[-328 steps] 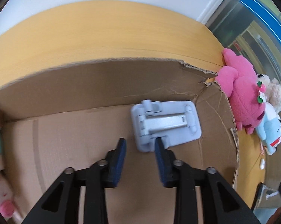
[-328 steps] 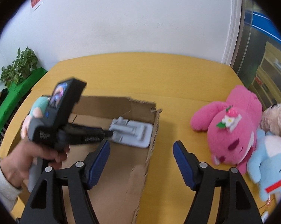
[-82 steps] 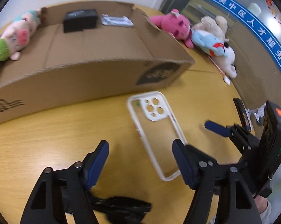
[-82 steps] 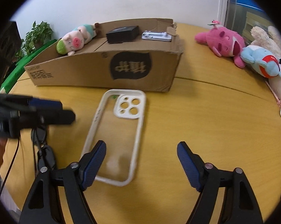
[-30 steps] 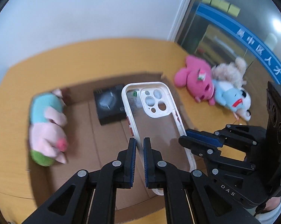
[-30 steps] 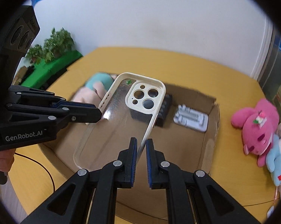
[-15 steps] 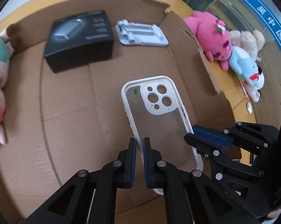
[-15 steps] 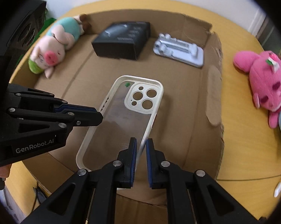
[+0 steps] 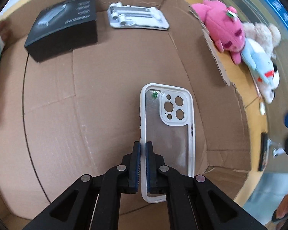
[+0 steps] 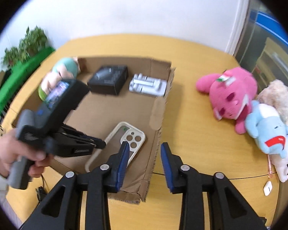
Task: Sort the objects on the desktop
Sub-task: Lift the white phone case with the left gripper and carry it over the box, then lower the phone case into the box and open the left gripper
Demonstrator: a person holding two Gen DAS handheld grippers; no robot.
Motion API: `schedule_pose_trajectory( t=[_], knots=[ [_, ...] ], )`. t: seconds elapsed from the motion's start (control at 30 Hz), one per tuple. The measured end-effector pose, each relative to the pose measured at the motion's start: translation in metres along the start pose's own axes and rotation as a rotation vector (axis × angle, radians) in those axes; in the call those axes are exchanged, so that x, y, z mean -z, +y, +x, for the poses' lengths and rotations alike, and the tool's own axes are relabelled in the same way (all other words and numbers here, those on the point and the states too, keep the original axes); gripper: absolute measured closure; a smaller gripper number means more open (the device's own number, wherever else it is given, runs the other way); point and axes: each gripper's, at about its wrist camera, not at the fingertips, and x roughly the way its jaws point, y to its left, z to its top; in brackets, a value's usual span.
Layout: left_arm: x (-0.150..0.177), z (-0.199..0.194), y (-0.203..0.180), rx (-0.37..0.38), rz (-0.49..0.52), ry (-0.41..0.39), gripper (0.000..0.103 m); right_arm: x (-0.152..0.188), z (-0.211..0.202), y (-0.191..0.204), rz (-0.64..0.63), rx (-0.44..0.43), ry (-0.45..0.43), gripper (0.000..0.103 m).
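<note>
A clear phone case with a white rim (image 9: 167, 126) lies low inside the open cardboard box (image 9: 54, 103). My left gripper (image 9: 143, 149) is shut on the case's left rim. In the right wrist view the case (image 10: 117, 143) shows in the box (image 10: 157, 122) with the left gripper (image 10: 98, 143) on it. My right gripper (image 10: 144, 149) is open and empty, above the box's right wall.
In the box are a black carton (image 9: 63, 26), a grey phone stand (image 9: 138, 18) and a pig plush (image 10: 63, 71). Pink (image 10: 230, 94), blue (image 10: 268, 130) and beige (image 10: 277, 95) plush toys lie on the yellow table (image 10: 191, 134) to the right. A small white item (image 10: 267, 187) lies near the edge.
My right gripper has let go of the case, opened and pulled back up and to the right. My left gripper has lowered the case toward the box floor.
</note>
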Motion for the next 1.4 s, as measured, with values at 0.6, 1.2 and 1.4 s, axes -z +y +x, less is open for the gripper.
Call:
schedule_pose_trajectory(
  t=[0.6, 1.2, 1.4],
  knots=[
    [0.003, 0.011, -0.015, 0.043, -0.205, -0.018, 0.101, 0.034, -0.024, -0.022, 0.052, -0.047, -0.063, 0.069],
    [0.016, -0.022, -0.037, -0.005, -0.058, -0.068, 0.046, 0.046, -0.025, -0.012, 0.045, -0.032, -0.051, 0.040],
    [0.059, -0.115, -0.032, -0.060, 0.027, -0.285, 0.040, 0.049, -0.041, 0.008, 0.049, -0.006, -0.114, 0.024]
  ],
)
